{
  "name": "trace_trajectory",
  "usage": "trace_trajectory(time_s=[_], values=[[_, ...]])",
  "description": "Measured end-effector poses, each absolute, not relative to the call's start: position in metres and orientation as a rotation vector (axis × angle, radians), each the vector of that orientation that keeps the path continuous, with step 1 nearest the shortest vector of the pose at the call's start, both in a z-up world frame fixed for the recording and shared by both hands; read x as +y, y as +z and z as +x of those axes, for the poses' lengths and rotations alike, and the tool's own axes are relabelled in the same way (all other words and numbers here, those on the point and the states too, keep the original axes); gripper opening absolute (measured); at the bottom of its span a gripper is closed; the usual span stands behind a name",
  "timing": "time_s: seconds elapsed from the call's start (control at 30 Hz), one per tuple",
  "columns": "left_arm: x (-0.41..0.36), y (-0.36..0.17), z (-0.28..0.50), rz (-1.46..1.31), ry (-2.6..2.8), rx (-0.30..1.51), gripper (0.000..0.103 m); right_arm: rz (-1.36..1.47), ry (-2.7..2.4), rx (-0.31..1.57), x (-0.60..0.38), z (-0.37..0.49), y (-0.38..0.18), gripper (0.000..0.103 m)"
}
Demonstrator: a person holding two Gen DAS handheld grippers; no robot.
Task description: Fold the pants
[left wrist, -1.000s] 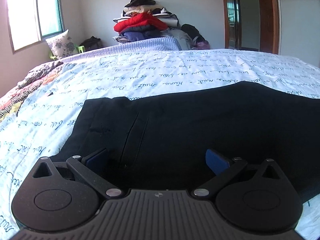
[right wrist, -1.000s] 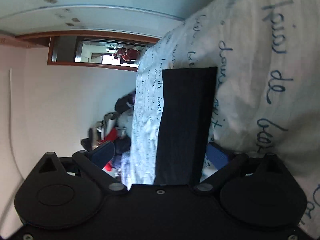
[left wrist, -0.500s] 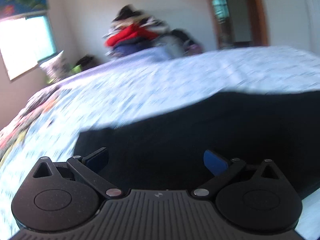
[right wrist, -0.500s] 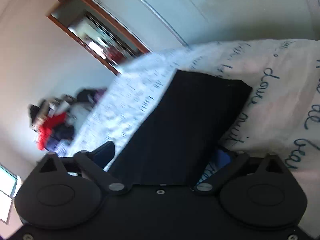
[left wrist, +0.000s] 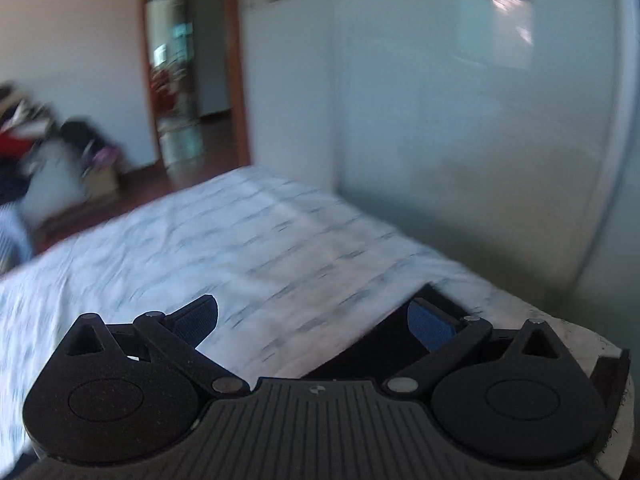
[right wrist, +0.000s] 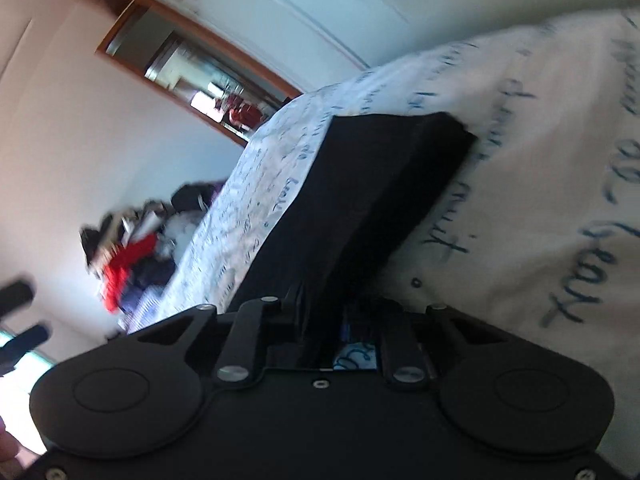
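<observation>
1. The black pants lay flat on the bed, on a white sheet printed with dark handwriting.
2. In the right wrist view the garment ran as a long dark strip away from the camera toward the bed's far edge, where its squared end stopped short of the edge.
3. The right gripper sat at the near end of that strip, and its fingers were closing with the pants cloth between them.
4. The fingers of the right gripper stood nearly together and pinched a raised ridge of the black fabric.
5. The left gripper held its fingers wide apart, and nothing lay between them.
6. Its blue finger pads showed clearly; the right-hand one hung over a small visible part of the pants, near a corner of the bed.
7. Whether that pad touched the cloth could not be told.
8. The left wrist view was blurred, so the print on the sheet read only as grey streaks.
9. Beyond the bed's far edge stood a wood-framed doorway and a pale wardrobe.
10. A pile of clothes, with a red item on it, sat past the far end of the bed in the right wrist view.
</observation>
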State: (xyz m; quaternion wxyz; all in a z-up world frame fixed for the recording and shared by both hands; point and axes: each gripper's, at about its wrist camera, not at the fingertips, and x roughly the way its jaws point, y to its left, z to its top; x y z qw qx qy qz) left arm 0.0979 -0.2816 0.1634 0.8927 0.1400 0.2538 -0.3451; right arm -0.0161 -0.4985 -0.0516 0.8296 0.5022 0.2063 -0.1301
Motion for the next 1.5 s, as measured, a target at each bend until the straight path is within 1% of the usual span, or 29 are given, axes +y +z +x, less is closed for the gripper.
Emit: trace_trajectory(time_s=[0.07,0.1,0.17,0.2,0.23,0.3,0.47,0.5,0.53,0.6,0.83,0.87,0.9,1.0,1.13,1.27,1.33,1.4,1.5], values=[[-0.300,0.164,0.091,0.316,-0.759,0.506,0.102,1.099,-0.292,0.455,-0.503,-0.031,-0.047,0.015],[-0.306,0.163,0.088,0.321,-0.781,0.504,0.102,1.115,-0.292,0.462,-0.507,-0.036,-0.045,0.018],[-0.313,0.159,0.085,0.322,-0.805,0.500,0.102,1.116,-0.316,0.456,-0.518,-0.042,-0.040,0.028],[-0.315,0.157,0.086,0.321,-0.811,0.500,0.102,1.102,-0.329,0.451,-0.523,-0.044,-0.035,0.039],[-0.317,0.154,0.090,0.318,-0.813,0.505,0.102,1.101,-0.329,0.446,-0.527,-0.045,-0.033,0.049],[-0.319,0.150,0.096,0.310,-0.805,0.525,0.102,1.134,-0.316,0.469,-0.529,-0.045,-0.034,0.053],[-0.311,0.144,0.117,0.261,-0.775,0.588,0.102,1.126,-0.333,0.451,-0.526,-0.030,-0.032,0.054],[-0.312,0.141,0.121,0.250,-0.767,0.605,0.102,1.114,-0.335,0.442,-0.526,-0.030,-0.033,0.052],[-0.311,0.140,0.125,0.237,-0.763,0.627,0.102,1.120,-0.350,0.431,-0.527,-0.031,-0.034,0.045],[-0.312,0.138,0.131,0.220,-0.764,0.658,0.102,1.177,-0.359,0.414,-0.532,-0.034,-0.039,0.038],[-0.320,0.132,0.133,0.206,-0.784,0.679,0.102,1.252,-0.348,0.395,-0.548,-0.035,-0.044,0.036],[-0.321,0.131,0.132,0.219,-0.788,0.677,0.102,1.242,-0.350,0.394,-0.548,-0.034,-0.043,0.036],[-0.321,0.129,0.131,0.230,-0.788,0.673,0.102,1.212,-0.354,0.396,-0.545,-0.033,-0.042,0.034],[-0.324,0.122,0.133,0.237,-0.787,0.694,0.102,1.160,-0.351,0.383,-0.543,-0.034,-0.048,0.009],[-0.335,0.117,0.143,0.187,-0.801,0.781,0.102,0.974,-0.323,0.406,-0.534,-0.029,-0.033,0.009],[-0.355,0.112,0.162,0.012,-0.881,0.982,0.102,0.650,-0.302,0.415,-0.504,-0.019,-0.005,0.009],[-0.369,0.107,0.165,-0.029,-0.917,1.076,0.102,0.495,-0.286,0.409,-0.485,-0.016,0.006,0.009],[-0.388,0.099,0.165,0.027,-0.918,1.140,0.102,0.396,-0.272,0.404,-0.470,-0.015,0.011,0.009],[-0.409,0.085,0.163,0.157,-0.868,1.154,0.101,0.317,-0.250,0.394,-0.460,-0.016,0.014,0.009]])
